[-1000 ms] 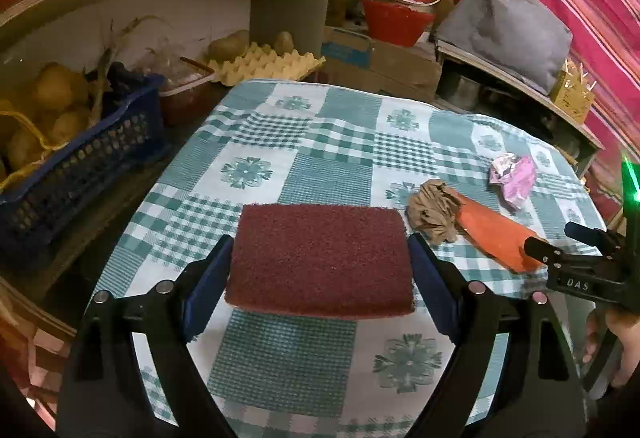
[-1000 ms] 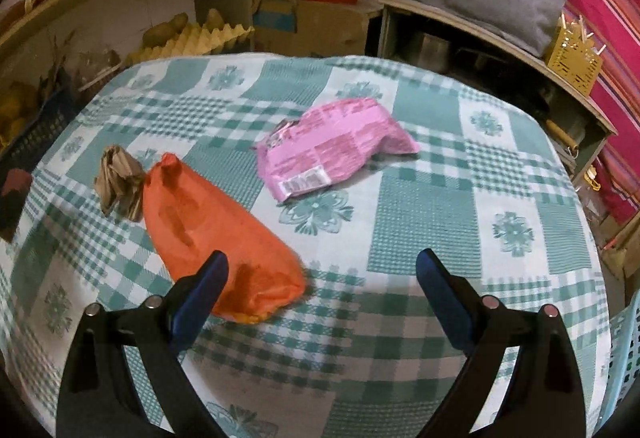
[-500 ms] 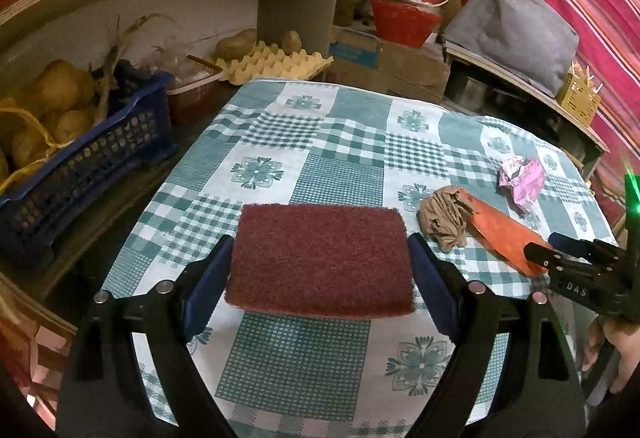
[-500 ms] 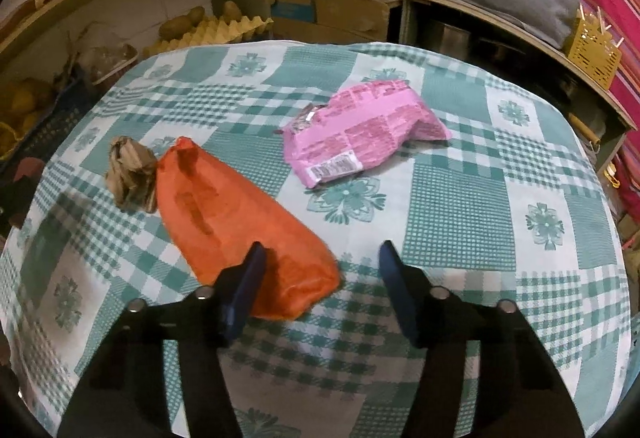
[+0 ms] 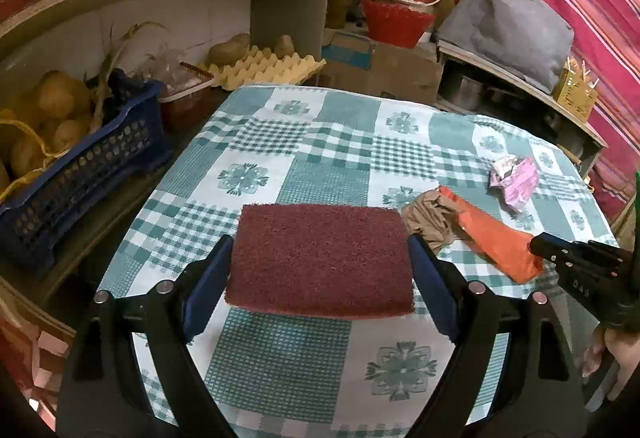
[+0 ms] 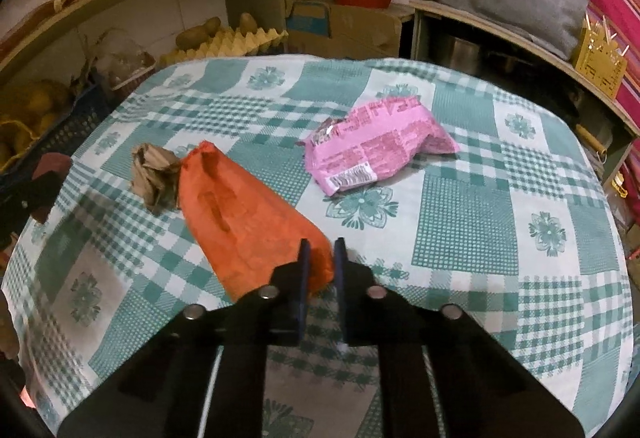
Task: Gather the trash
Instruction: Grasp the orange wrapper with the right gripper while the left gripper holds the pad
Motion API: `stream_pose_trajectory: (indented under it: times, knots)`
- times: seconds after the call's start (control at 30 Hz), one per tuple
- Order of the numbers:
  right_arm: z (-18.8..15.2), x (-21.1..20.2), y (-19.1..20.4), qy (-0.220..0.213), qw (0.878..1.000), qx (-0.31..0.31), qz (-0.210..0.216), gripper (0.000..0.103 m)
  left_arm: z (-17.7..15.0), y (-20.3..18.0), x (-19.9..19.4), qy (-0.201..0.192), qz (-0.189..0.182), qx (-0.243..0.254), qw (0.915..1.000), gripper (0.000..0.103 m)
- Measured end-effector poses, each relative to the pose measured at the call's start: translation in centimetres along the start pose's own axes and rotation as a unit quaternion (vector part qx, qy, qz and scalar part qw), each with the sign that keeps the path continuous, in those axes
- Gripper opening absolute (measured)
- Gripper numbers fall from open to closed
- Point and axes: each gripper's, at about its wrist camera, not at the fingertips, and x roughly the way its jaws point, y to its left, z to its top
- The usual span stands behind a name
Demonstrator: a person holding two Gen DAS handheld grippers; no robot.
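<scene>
Now right tool (image 6: 319, 258) pinches orange wrapper (image 6: 244, 214).

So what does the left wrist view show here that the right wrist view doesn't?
Left wrist only: the left gripper clamping the maroon scouring pad across its full width.

Right wrist only: the right gripper closed on the orange bag's near corner, and the pink wrapper's printed face.

Both: orange bag, crumpled brown paper, pink wrapper, checked tablecloth, egg tray.

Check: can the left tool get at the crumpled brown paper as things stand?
Probably not: the left tool is shut on the maroon scouring pad, which fills its jaws. The brown paper itself lies unobstructed, touching the orange bag.
</scene>
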Motion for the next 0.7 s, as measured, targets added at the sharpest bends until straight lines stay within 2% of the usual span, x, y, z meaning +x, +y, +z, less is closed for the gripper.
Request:
stream_pose_trajectory:
  times: [0.43,0.57,0.7]
  knots:
    - [-0.3,-7.7,-5.4,-0.083,0.996,0.024,-0.026,0.006,0.6,-3.5,-2.1,-0.02,-0.017,0.012,0.9996,0.084]
    - [-1.2,-8.4,-7.7,-0.067,0.997,0.031,-0.013,0.006,0.3,-5.3,-2.6,-0.024,-0.032,0.017,0.999,0.084]
    - [-2.0,-7.6,-8.1,-0.049,0.998,0.035,-0.01,0.009,-0.2,-6.5,-2.6,-0.017,-0.048,0.017,0.9986,0.084]
